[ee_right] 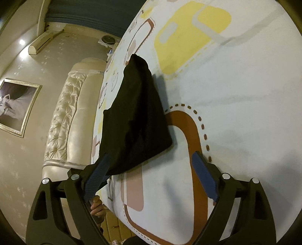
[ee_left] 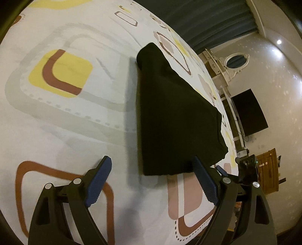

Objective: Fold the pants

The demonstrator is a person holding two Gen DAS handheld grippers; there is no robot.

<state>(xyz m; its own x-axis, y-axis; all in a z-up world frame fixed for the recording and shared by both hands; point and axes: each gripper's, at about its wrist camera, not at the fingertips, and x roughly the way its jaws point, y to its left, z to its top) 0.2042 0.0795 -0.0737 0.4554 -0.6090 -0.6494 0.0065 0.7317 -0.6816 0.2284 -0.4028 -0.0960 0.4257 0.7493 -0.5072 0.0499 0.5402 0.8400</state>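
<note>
Bed (ee_left: 56, 132) under a white sheet (ee_right: 236, 94) printed with yellow, brown and pink rounded squares. Padded cream headboard (ee_right: 75, 113) on one side, framed picture (ee_right: 17, 107) on the beige wall beside it, AC unit (ee_right: 43, 43) high up. Dark curtain (ee_left: 198, 17) along the far end. Opposite side: wall TV (ee_left: 249, 113), oval mirror (ee_left: 236, 60), wooden cabinet (ee_left: 270, 175).

Pants (ee_left: 175, 116) black, folded into a long narrow stack, flat on the sheet, running away from both cameras. Far end narrow, near end wide. Sits close to the TV-side bed edge in left view; in right view, long edge close to the headboard-side bed edge.

Left gripper (ee_left: 151, 179) spread wide, holding nothing; right pad (ee_left: 203, 182) at the near hem of the pants, contact unclear; left pad on bare sheet.

Right gripper (ee_right: 151, 179) also spread wide, nothing clamped; left pad (ee_right: 98, 177) overlaps the near corner of the pants, right pad well apart on the sheet.

Broad bare sheet left of the stack in left view, right of it in right view. Little margin on the stack's other side.
</note>
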